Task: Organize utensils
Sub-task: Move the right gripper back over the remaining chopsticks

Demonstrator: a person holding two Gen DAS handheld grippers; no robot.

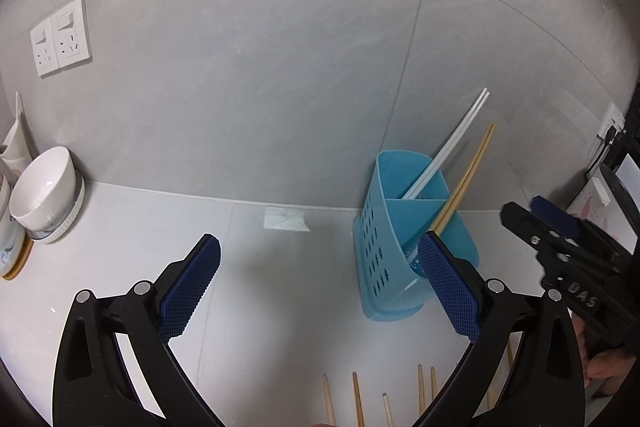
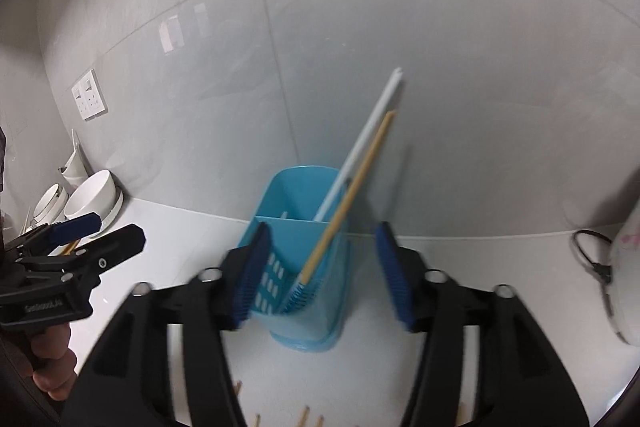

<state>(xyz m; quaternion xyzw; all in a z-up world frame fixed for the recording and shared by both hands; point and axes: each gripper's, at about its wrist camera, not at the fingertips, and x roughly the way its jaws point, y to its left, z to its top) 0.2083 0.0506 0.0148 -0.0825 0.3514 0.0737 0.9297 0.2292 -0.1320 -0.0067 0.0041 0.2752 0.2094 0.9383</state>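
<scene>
A blue slotted holder stands on the white worktop near the far tiled wall, split into two compartments by a wall across its middle. Two white chopsticks lean out of the far compartment, side by side, their tops tilted to the right. One wooden chopstick leans the same way from the near compartment, just beside the white pair.

On the worktop at the near edge lie more wooden chopsticks; the left wrist view shows five tips in a loose row, with parts of two more behind the tool's right finger, so the full count cannot be told.

The left tool is wide open and holds nothing; it hangs over bare worktop to the left of the holder. The right tool is also wide open with nothing gripped; in its own view the fingers sit either side of the holder's near compartment, slightly blurred.

Far left, by the wall, a white bowl rests tilted on a plate, with more crockery beyond it that is cut off. Two white wall sockets sit side by side above. A small white label lies on the worktop at the foot of the wall. A black cable lies at the far right.
</scene>
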